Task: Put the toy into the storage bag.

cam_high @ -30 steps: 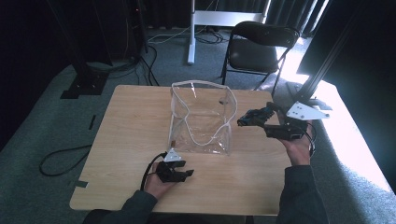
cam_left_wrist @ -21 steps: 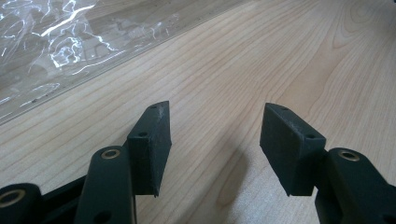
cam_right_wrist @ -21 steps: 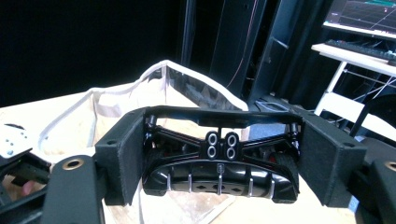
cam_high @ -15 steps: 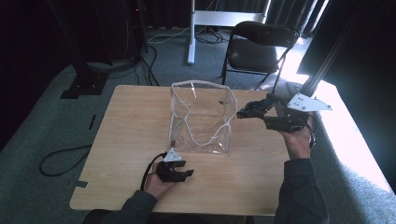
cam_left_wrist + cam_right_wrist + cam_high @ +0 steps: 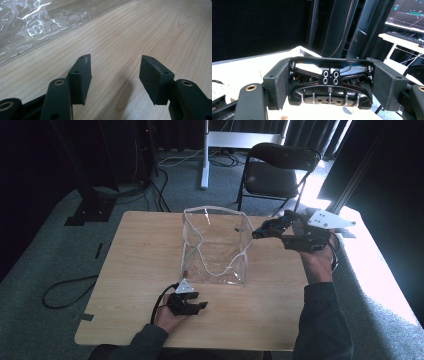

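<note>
1. Toy car (image 5: 329, 87), black and glossy with a ribbed grille and ring badge, sits crosswise in the right gripper (image 5: 262, 231), which is closed on it with one jaw on each flank.
2. Held that way, the car hangs in the air beside the upper right rim of the clear plastic bag (image 5: 215, 245), not yet inside it.
3. Handling, as I judge it: the car looks like a small, rigid, light model. Its shiny body is probably slippery, so the flat sides are the best hold, and the grille and thin trim could mark or snap if squeezed hard.
4. The bag is thin, soft film that stands open on its own, with crumpled walls and a wavy mouth. It would likely fold or slide at a nudge, so the car is best lowered through the opening without brushing the rim.
5. The left gripper (image 5: 197, 306) rests low on the bench (image 5: 140, 250) just in front of the bag's near edge, its jaws spread wide with nothing between them. It is well placed to steady the bag's base.
6. The bench is pale wood grain, smooth and otherwise bare.
7. Around it lie grey carpet, a loose cable (image 5: 65, 290), a black folding chair (image 5: 275, 175) behind, dark curtains, and a lit monitor (image 5: 409, 12) to one side.
</note>
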### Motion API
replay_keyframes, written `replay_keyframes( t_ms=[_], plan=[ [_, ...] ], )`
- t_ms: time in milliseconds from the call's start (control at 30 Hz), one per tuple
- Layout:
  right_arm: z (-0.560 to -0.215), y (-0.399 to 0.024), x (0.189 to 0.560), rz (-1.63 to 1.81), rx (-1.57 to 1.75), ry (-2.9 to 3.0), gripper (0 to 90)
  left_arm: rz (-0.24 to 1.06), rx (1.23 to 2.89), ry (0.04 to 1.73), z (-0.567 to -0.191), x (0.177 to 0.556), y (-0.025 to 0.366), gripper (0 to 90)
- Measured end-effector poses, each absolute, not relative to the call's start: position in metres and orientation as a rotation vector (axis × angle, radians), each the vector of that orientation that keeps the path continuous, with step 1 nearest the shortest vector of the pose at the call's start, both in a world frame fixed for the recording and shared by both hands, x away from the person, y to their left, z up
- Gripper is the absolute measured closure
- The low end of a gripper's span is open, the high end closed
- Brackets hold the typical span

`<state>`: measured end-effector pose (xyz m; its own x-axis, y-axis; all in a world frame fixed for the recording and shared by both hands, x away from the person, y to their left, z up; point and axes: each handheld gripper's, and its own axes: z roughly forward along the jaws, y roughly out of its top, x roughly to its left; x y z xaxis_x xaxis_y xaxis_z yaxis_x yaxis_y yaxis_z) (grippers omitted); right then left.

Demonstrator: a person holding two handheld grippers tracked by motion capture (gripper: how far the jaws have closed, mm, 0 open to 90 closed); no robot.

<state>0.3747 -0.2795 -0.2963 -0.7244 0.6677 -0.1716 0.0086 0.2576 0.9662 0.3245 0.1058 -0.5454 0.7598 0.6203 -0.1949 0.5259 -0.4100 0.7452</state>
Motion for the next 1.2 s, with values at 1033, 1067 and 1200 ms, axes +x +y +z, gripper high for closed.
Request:
replay_keyframes(
  t_ms=[1033, 1067, 1200],
  plan=[
    [-0.314, -0.248, 0.409, 1.483, 0.575, 2.138, 24.6, 0.141, 2.097, 0.858, -0.545, 0.324, 0.105, 43.6],
    [-0.315, -0.248, 0.411, 1.477, 0.572, 2.147, 24.6, 0.142, 2.096, 0.859, -0.545, 0.324, 0.105, 43.7],
    [-0.322, -0.246, 0.413, 1.474, 0.577, 2.166, 24.6, 0.142, 2.096, 0.858, -0.545, 0.324, 0.105, 43.6]
  ],
)
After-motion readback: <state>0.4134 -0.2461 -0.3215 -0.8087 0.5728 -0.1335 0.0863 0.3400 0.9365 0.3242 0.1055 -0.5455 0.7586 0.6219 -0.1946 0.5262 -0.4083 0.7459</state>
